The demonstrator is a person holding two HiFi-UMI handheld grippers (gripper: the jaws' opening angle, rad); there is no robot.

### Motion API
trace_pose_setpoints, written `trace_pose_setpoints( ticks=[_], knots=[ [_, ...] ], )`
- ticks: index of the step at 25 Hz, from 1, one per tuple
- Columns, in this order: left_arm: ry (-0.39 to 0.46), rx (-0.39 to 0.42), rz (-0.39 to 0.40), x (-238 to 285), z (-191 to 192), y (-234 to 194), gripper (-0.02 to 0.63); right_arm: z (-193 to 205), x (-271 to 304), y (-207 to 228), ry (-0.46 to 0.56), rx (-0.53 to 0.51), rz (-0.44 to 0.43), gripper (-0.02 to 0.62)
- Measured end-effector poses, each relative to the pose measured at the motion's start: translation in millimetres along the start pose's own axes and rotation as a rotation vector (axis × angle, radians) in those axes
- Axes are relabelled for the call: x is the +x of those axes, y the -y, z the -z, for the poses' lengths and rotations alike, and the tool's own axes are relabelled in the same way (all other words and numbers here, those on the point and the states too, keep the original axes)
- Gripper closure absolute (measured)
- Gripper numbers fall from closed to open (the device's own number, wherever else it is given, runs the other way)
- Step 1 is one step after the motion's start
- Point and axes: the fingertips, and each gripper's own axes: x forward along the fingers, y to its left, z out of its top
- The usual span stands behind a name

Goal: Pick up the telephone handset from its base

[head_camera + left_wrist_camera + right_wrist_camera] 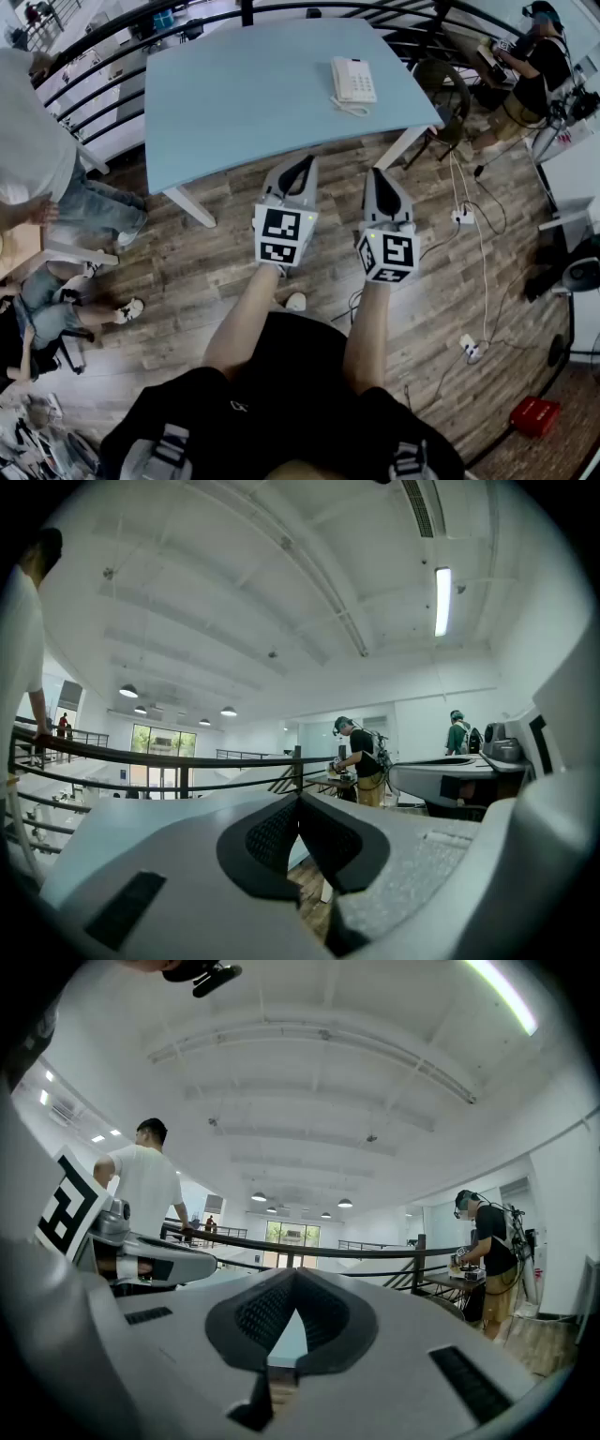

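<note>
While held short of the counter [234,103], closed on nothing: left gripper [306,161], right gripper [376,172]; handset [339,79] on base [362,82].

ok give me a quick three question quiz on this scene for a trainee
1. True or false: the handset is lifted off its base.
2. Where on the blue table does the base sit? A left edge, B right side, C middle.
3. What do the left gripper fingers hold?
Key: 1 false, it rests on the base. 2 B. 3 nothing, they are shut and empty.
</note>
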Motion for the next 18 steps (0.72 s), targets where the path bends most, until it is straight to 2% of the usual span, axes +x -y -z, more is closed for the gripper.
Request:
trace_pose_setpoints(
  ticks=[5,9,18],
  knots=[
    [-0.005,-0.006,-0.008,5,1,3,0.606,-5,1,6,0.005,0.002,-0.019,0.601],
    [0.001,-0.005,-0.025,9,0,2,0.606,-3,6,12,0.018,0.062,-0.030,0.601],
    [0.024,0.005,-0.050,23,-1,11,0.606,5,11,34,0.030,0.074,-0.053,0.601]
  ],
)
